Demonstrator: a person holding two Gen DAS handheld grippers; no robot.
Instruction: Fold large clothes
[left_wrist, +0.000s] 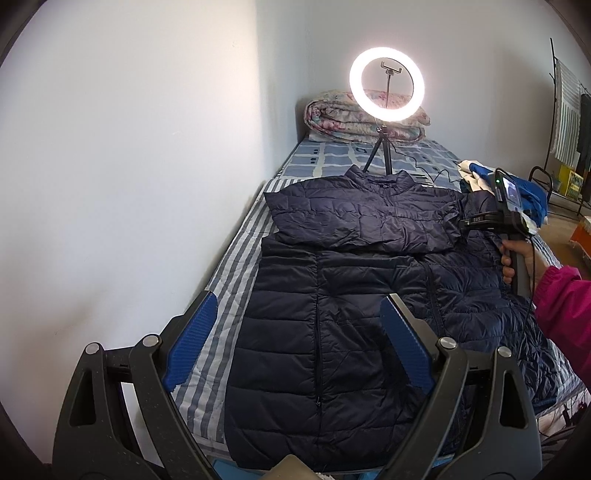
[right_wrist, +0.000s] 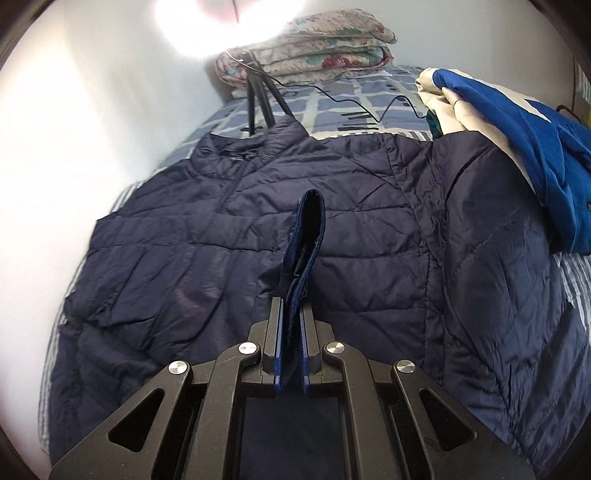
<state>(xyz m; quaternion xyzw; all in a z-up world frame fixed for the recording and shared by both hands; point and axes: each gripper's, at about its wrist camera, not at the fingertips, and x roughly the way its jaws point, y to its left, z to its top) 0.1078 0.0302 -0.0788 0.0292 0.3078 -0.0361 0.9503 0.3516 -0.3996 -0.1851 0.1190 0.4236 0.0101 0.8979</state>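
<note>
Navy quilted puffer jacket (left_wrist: 332, 295) spread flat on the striped blue-and-white bed (left_wrist: 229, 280), collar toward the lit ring light on its black tripod (left_wrist: 386, 88). Near hem cut off behind the left gripper (left_wrist: 295, 332) in the left wrist view; right edge hidden under a pink sleeve (left_wrist: 565, 306). Top of the ring light washed out to glare in the right wrist view (tripod legs only just legible). Left gripper hanging released, blue pads wide apart above the jacket's lower front, touching nothing. Right gripper (right_wrist: 291, 314) clenched on the navy sleeve cuff (right_wrist: 304, 236), cuff standing up between the pads over the jacket's chest. Heaped blue and cream clothes (right_wrist: 517, 122) beside the jacket's right shoulder. Folded floral quilt (right_wrist: 314, 48) at the bed's far end.
</note>
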